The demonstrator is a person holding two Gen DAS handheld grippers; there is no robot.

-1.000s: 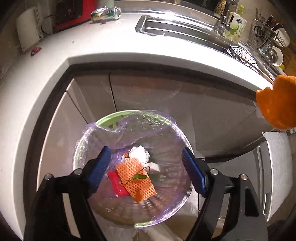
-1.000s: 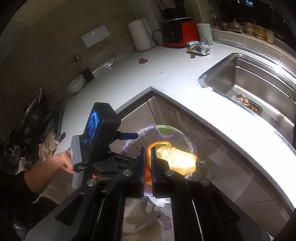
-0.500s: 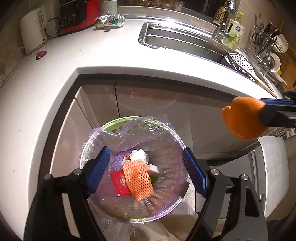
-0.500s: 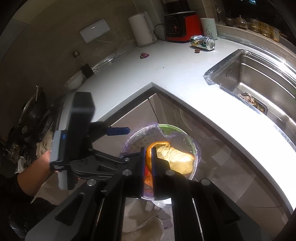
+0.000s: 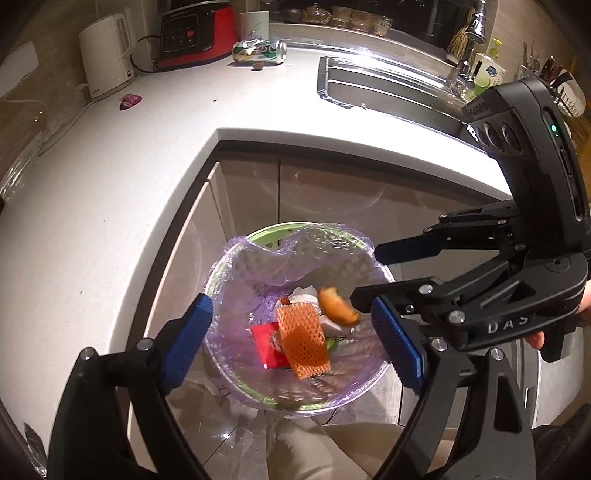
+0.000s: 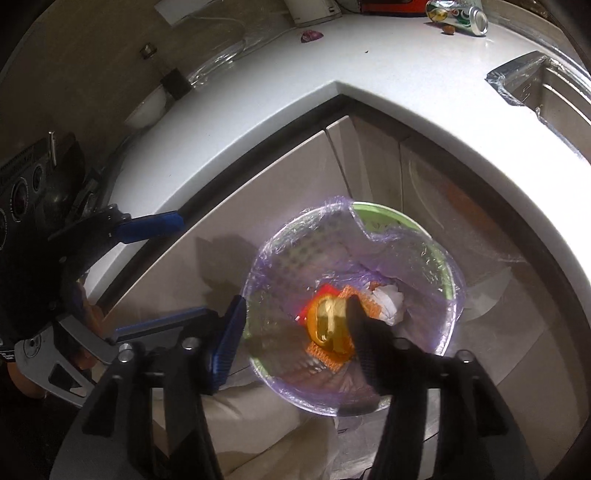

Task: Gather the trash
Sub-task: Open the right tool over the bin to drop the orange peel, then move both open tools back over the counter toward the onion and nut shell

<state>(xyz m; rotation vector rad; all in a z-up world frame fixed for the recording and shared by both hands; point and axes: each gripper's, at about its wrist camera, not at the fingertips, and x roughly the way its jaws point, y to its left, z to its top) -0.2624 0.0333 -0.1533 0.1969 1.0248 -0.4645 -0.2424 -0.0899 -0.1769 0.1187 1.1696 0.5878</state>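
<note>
Since the earlier frame, the right gripper (image 6: pixel 295 332) has released the orange peel piece (image 5: pixel 338 305), which is dropping over the green bin lined with purple plastic (image 5: pixel 291 402), above the orange foam net (image 5: pixel 303 339). The left gripper (image 5: pixel 291 339) is hanging spread and empty over the bin.

A white curved stone countertop (image 5: pixel 110 177) is seen, on which a white electric kettle (image 5: pixel 105 55) and a red-and-black cooker (image 5: pixel 195 33) are set side by side. A stainless steel sink (image 5: pixel 388 88) is sunk into it, beige cabinet doors (image 5: pixel 325 199) below.
</note>
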